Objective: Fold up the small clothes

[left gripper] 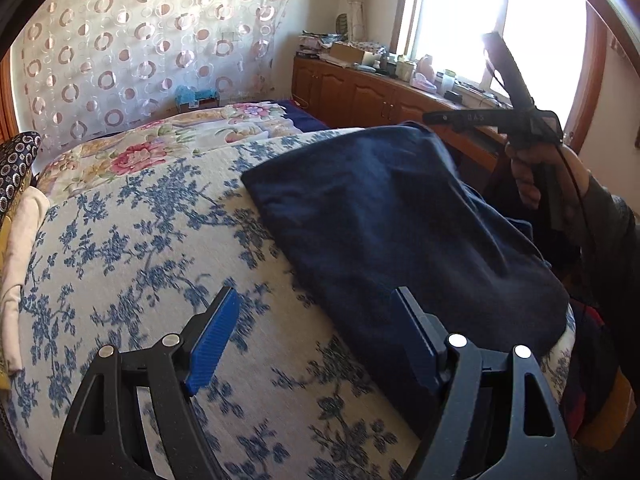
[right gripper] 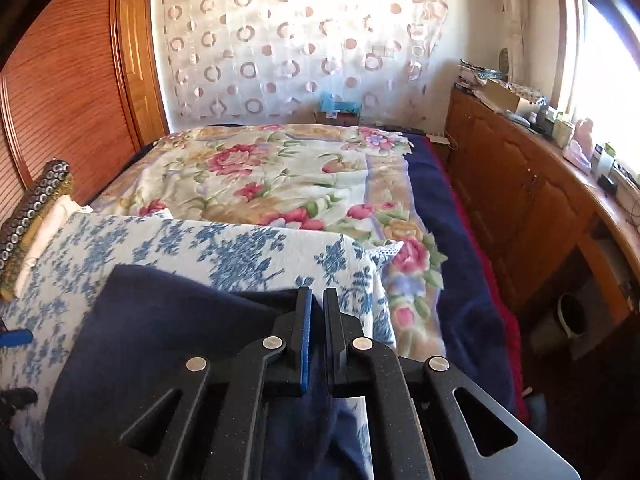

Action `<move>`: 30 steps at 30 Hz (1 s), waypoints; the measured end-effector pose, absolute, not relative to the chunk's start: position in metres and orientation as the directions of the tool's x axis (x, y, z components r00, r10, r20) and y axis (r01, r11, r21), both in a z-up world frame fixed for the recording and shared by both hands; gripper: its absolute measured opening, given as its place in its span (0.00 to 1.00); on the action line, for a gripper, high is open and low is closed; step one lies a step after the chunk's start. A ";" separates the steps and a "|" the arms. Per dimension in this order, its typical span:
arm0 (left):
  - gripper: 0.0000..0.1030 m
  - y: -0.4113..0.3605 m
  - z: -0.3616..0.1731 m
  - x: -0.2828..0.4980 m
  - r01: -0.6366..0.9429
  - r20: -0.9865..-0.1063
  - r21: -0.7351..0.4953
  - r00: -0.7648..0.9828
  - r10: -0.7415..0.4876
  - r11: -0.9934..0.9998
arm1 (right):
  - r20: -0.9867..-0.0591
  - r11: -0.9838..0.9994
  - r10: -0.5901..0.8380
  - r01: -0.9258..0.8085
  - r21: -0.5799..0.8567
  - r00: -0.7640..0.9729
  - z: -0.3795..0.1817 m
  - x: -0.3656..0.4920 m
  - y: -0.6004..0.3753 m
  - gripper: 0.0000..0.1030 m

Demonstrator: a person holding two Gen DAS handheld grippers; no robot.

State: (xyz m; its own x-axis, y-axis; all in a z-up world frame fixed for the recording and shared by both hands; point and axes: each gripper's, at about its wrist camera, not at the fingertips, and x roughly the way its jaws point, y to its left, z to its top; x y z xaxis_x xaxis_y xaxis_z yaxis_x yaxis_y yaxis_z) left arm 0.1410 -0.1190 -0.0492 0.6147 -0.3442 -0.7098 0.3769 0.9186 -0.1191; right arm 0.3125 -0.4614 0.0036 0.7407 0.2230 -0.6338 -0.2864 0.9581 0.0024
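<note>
A navy blue garment [left gripper: 400, 216] lies on the blue-flowered white cover [left gripper: 140, 248] of the bed. My left gripper [left gripper: 320, 340] is open, its blue pads [left gripper: 212, 344] apart, low over the cover at the garment's near left edge. My right gripper [right gripper: 318, 340] is shut on the navy garment [right gripper: 168, 320], with cloth pinched between its pads and hanging below. In the left wrist view the right gripper's body [left gripper: 516, 120] shows raised at the garment's far right, held by a hand.
A floral quilt [right gripper: 280, 184] and a dark blue blanket [right gripper: 452, 248] cover the bed beyond. A wooden cabinet [right gripper: 520, 200] with clutter runs along the right under the window. Patterned pillows [right gripper: 36, 216] sit at the left by the wooden headboard [right gripper: 60, 92].
</note>
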 end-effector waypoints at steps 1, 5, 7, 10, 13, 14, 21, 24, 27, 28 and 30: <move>0.76 -0.121 -0.049 0.136 0.383 -0.709 -0.119 0.613 -0.348 0.916 | -0.629 0.955 0.233 -0.295 0.007 0.742 0.006 0.304 -0.462 0.18; 0.76 -0.130 -0.046 0.116 0.406 -0.708 -0.114 0.607 -0.361 0.907 | -0.618 0.943 0.269 -0.333 0.013 0.739 0.011 0.254 -0.466 0.51; 0.76 -0.133 -0.045 0.105 0.418 -0.707 -0.111 0.604 -0.367 0.902 | -0.619 0.942 0.263 -0.337 -0.002 0.740 0.008 0.224 -0.473 0.51; 0.76 -0.135 -0.045 0.093 0.431 -0.714 -0.131 0.583 -0.387 0.893 | -0.632 0.939 0.273 -0.344 0.010 0.725 -0.002 0.181 -0.484 0.51; 0.76 -0.138 -0.048 0.086 0.444 -0.728 -0.131 0.564 -0.390 0.886 | -0.652 0.944 0.280 -0.327 0.052 0.704 -0.018 0.143 -0.501 0.51; 0.76 -0.139 -0.050 0.086 0.445 -0.733 -0.129 0.558 -0.388 0.886 | -0.662 0.947 0.274 -0.317 0.058 0.697 -0.024 0.133 -0.505 0.51; 0.76 -0.150 -0.066 0.087 0.459 -0.762 -0.144 0.513 -0.394 0.876 | -0.684 0.961 0.260 -0.254 0.112 0.681 -0.056 0.112 -0.522 0.61; 0.76 -0.156 -0.074 0.086 0.468 -0.780 -0.141 0.490 -0.389 0.873 | -0.694 0.962 0.265 -0.235 0.140 0.669 -0.056 0.110 -0.522 0.61; 0.76 -0.160 -0.078 0.083 0.476 -0.785 -0.122 0.491 -0.378 0.871 | -0.697 0.960 0.270 -0.245 0.139 0.664 -0.055 0.110 -0.518 0.61; 0.76 -0.161 -0.078 0.082 0.479 -0.786 -0.118 0.491 -0.377 0.870 | -0.698 0.961 0.262 -0.248 0.125 0.666 -0.057 0.110 -0.515 0.61; 0.76 -0.162 -0.077 0.082 0.481 -0.787 -0.120 0.488 -0.378 0.869 | -0.701 0.962 0.249 -0.255 0.098 0.669 -0.058 0.107 -0.511 0.56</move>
